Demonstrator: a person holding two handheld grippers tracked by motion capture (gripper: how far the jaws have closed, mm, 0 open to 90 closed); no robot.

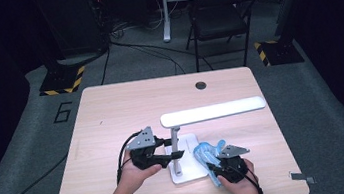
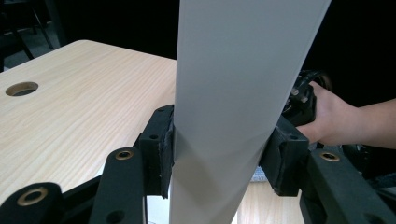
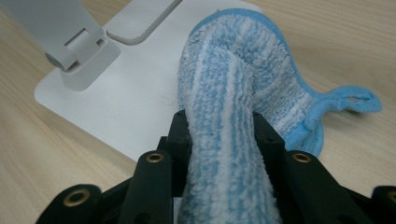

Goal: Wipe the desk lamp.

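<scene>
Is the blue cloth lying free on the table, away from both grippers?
No, the right gripper has its jaws pressed on the blue cloth, which drapes onto the white lamp base.

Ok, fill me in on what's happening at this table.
A person is wiping down a white desk lamp on the wooden table. The left gripper has its jaws clamped on the lamp's upright post, steadying it. The right gripper is shut on a bunched blue-and-white cloth, whose front end lies over the edge of the lamp's flat white base, beside the hinge at the foot of the post.
</scene>
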